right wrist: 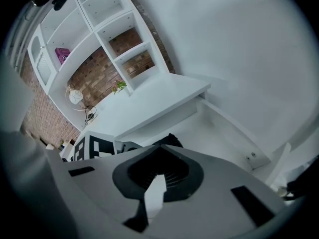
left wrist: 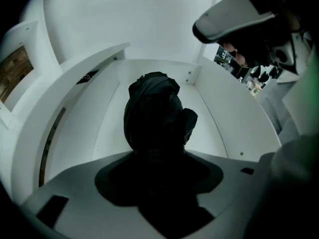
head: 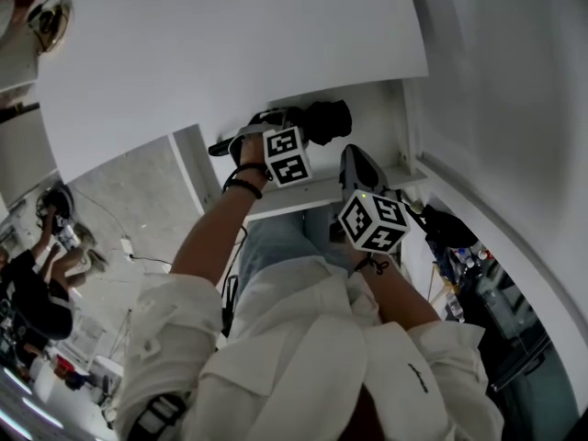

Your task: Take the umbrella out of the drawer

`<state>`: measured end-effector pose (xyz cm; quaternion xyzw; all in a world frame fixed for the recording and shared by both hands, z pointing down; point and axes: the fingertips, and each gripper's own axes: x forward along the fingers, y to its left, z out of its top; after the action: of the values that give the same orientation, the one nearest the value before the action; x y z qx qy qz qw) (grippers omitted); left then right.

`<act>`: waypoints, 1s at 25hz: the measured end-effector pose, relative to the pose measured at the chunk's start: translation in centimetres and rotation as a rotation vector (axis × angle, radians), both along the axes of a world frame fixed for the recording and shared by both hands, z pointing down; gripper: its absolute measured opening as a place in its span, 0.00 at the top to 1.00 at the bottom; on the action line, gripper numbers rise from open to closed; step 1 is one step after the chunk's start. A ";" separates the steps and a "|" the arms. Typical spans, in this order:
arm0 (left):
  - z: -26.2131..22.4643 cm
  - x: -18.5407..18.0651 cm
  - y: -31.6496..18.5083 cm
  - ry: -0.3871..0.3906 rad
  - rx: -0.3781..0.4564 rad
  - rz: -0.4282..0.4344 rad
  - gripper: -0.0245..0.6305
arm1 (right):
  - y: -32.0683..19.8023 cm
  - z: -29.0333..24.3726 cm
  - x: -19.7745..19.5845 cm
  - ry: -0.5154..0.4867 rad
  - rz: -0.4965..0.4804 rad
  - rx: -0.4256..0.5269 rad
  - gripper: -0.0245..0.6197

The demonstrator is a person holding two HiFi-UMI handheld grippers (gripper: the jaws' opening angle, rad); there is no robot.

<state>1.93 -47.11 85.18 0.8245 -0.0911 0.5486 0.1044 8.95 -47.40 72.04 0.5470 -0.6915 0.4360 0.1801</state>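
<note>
Left gripper view: left tongs (left wrist: 158, 157) clamp the black folded fabric umbrella (left wrist: 155, 111) mid-frame inside the white drawer (left wrist: 234, 128); its loose fabric could slip free. Right tongs (right wrist: 156, 182) stand narrow, empty.

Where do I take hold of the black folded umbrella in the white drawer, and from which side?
Take the black folded umbrella across its bundled fabric body, from above, one jaw on each long flank. It lies lengthwise on the white drawer floor, clear of both side walls. The left hand-held gripper grips it this way.
</note>
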 end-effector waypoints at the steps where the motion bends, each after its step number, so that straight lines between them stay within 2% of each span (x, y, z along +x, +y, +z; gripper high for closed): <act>1: -0.7 0.0 -0.1 0.013 0.009 -0.017 0.56 | 0.0 -0.3 0.2 0.004 0.000 0.005 0.94; 5: -4.4 0.0 -0.5 0.096 0.045 -0.104 0.56 | 0.1 -1.9 1.0 0.030 -0.005 0.032 0.94; 10: -10.7 -0.8 -1.6 0.254 0.108 -0.265 0.56 | -0.6 -4.7 2.0 0.066 0.003 0.089 0.94; 17: -20.8 -3.2 -3.5 0.462 0.211 -0.514 0.56 | -2.9 -10.7 1.6 0.084 -0.046 0.245 0.94; 25: -33.7 -8.1 -4.6 0.738 0.399 -0.706 0.56 | -5.3 -18.5 0.5 0.114 -0.093 0.433 0.94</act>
<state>-6.15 -51.73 51.47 0.8853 -0.4220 0.1267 0.1486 9.41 -52.70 53.55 0.5641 -0.7822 0.2371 0.1174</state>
